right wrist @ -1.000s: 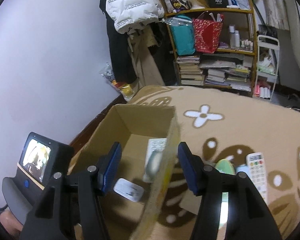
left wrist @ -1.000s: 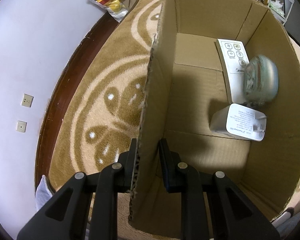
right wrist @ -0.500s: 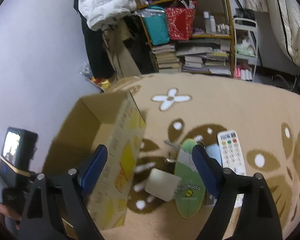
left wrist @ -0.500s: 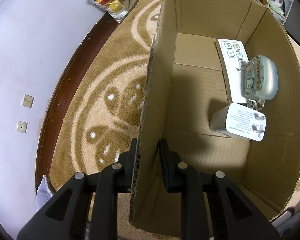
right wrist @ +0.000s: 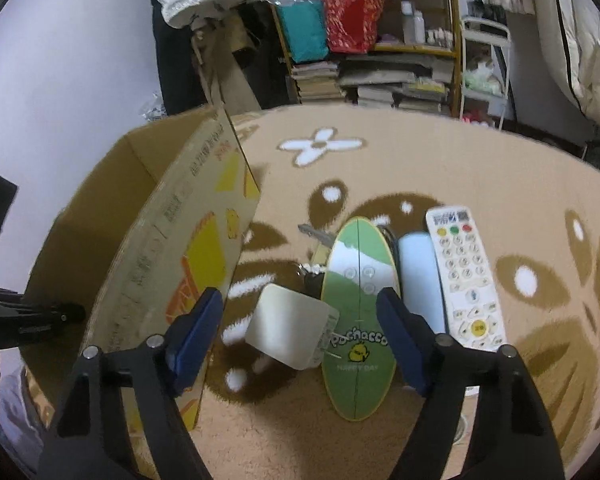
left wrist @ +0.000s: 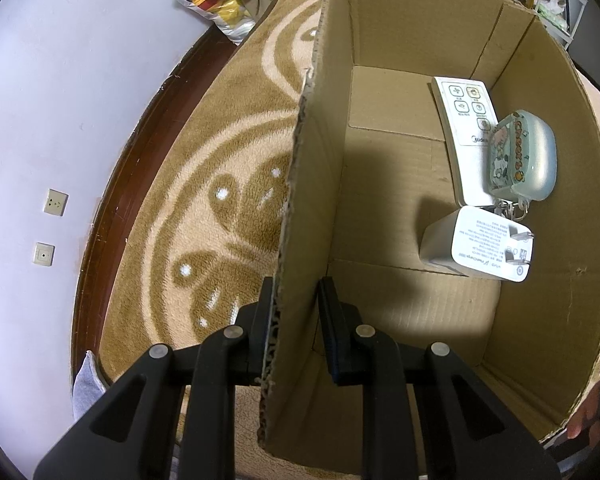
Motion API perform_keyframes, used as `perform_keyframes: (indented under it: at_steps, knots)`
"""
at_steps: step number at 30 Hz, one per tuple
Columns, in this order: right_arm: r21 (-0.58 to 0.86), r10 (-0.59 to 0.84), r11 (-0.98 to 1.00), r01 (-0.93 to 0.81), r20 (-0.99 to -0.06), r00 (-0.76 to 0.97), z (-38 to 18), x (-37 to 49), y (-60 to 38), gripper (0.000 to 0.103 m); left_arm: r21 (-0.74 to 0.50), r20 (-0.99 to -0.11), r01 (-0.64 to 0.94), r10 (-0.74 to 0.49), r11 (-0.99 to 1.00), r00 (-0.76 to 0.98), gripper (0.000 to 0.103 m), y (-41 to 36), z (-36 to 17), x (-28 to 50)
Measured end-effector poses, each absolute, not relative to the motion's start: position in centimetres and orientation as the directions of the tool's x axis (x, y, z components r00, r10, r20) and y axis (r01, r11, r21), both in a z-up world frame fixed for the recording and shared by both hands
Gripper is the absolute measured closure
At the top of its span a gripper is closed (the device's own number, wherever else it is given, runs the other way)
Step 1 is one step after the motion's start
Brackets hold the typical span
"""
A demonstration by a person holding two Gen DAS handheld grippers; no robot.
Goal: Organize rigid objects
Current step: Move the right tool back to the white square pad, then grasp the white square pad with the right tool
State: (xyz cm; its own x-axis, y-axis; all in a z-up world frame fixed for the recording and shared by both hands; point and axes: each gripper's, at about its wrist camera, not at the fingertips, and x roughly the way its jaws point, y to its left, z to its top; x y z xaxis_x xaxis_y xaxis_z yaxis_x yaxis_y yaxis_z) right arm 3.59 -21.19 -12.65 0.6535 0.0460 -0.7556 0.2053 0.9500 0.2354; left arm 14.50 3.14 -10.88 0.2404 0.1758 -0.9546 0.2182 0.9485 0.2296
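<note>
**One box, three items inside, four more on the rug**

One open brown cardboard box (left wrist: 400, 208) is seen, standing on the tan patterned rug (right wrist: 420, 168). Its near side wall is clamped between the pads of the left gripper (left wrist: 294, 320), which is clenched on the cardboard edge.

Three objects are counted inside the box, ahead and to the right of the left gripper: one flat white remote with square buttons (left wrist: 462, 132) lying along the far right wall, one pale green earbud case with a cartoon sticker (left wrist: 524, 156) resting partly on that remote, and one white charger block with printed text (left wrist: 480, 246) just in front of both.

Outside the box, four loose things are counted ahead of the right gripper (right wrist: 300, 324), whose jaws are closing with nothing pressed by the pads: one white square charger (right wrist: 288, 328) between the fingers, one green oval board printed "Pochacco" (right wrist: 358, 304) beside it, one pale blue rounded case (right wrist: 420, 276) further right, and one white remote with coloured buttons (right wrist: 466, 276) beyond that. Keys (right wrist: 314, 234) are partly hidden behind the board.
</note>
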Motion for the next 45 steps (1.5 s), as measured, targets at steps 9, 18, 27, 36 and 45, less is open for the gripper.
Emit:
perform_keyframes:
  at_steps: [9,18,27,36,45]
  knots:
    - [0.278,0.078,0.936,0.215,-0.762,0.643,-14.0,4.4,-21.2,0.033,0.228,-0.955,0.219,0.174,0.949,0.239,0.082,3.0,-10.9,14.5]
    - [0.233,0.068,0.954,0.186,-0.779,0.624,-14.8,5.5,-19.5,0.038,0.226,-0.956,0.217,0.173,0.950,0.238,0.082,3.1,-10.9,14.5]
    - [0.188,0.049,0.968,0.166,-0.791,0.609,-15.4,5.3,-18.9,0.039,0.226,-0.956,0.220,0.173,0.949,0.238,0.082,3.1,-10.8,14.5]
    - [0.181,0.067,0.974,0.138,-0.806,0.588,-15.2,4.7,-18.6,0.037,0.233,-0.954,0.224,0.177,0.946,0.241,0.082,3.2,-10.9,14.3]
    - [0.196,0.109,0.976,0.091,-0.809,0.577,-15.3,4.3,-18.9,0.025,0.233,-0.955,0.223,0.179,0.947,0.238,0.082,3.1,-10.9,14.5]
